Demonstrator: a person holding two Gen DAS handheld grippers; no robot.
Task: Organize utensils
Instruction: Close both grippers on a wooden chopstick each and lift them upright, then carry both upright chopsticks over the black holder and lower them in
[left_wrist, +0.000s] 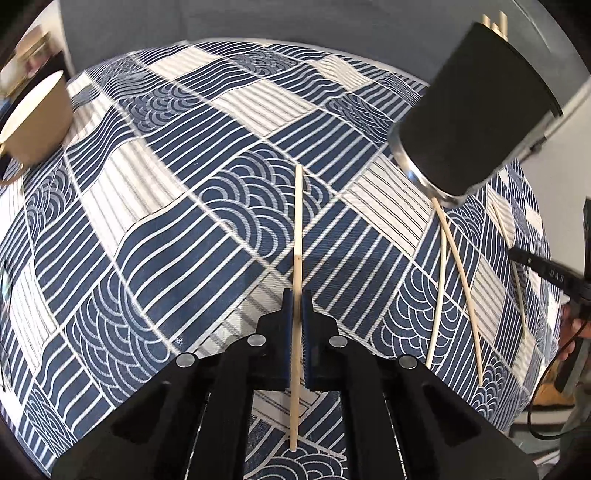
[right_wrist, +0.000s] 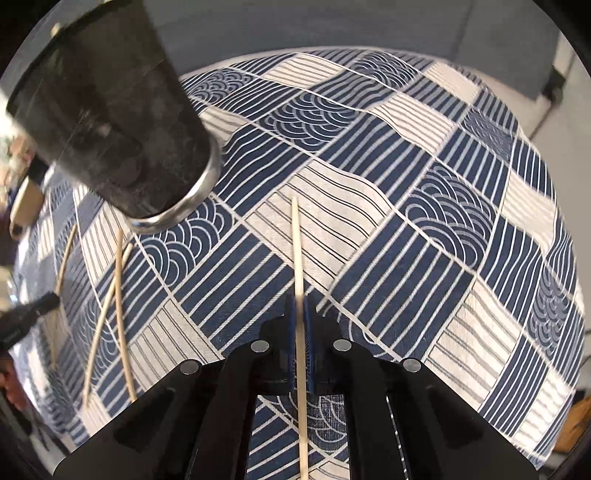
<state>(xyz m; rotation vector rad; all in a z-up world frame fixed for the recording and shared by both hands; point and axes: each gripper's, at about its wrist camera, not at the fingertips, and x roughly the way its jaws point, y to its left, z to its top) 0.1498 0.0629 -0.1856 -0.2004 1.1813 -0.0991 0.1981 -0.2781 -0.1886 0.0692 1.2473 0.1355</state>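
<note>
My left gripper (left_wrist: 297, 299) is shut on a pale wooden chopstick (left_wrist: 298, 229) that runs lengthwise between its blue pads, above the blue and white patterned cloth (left_wrist: 166, 206). My right gripper (right_wrist: 300, 306) is likewise shut on another chopstick (right_wrist: 296, 243). A black cylindrical holder (left_wrist: 476, 107) with a steel base stands at the upper right of the left wrist view, with chopstick ends poking from its top. The same holder (right_wrist: 110, 122) fills the upper left of the right wrist view. Two crossed chopsticks (left_wrist: 450, 266) lie loose on the cloth below the holder, and they show as crossed chopsticks (right_wrist: 114, 295) at the left.
A tan paper cup (left_wrist: 37, 118) stands at the far left edge of the cloth. Another loose chopstick (left_wrist: 513, 258) lies near the right edge, beside the other gripper's black tip (left_wrist: 543, 269). A further stick (right_wrist: 66, 258) lies at the far left. The cloth's rim drops off behind.
</note>
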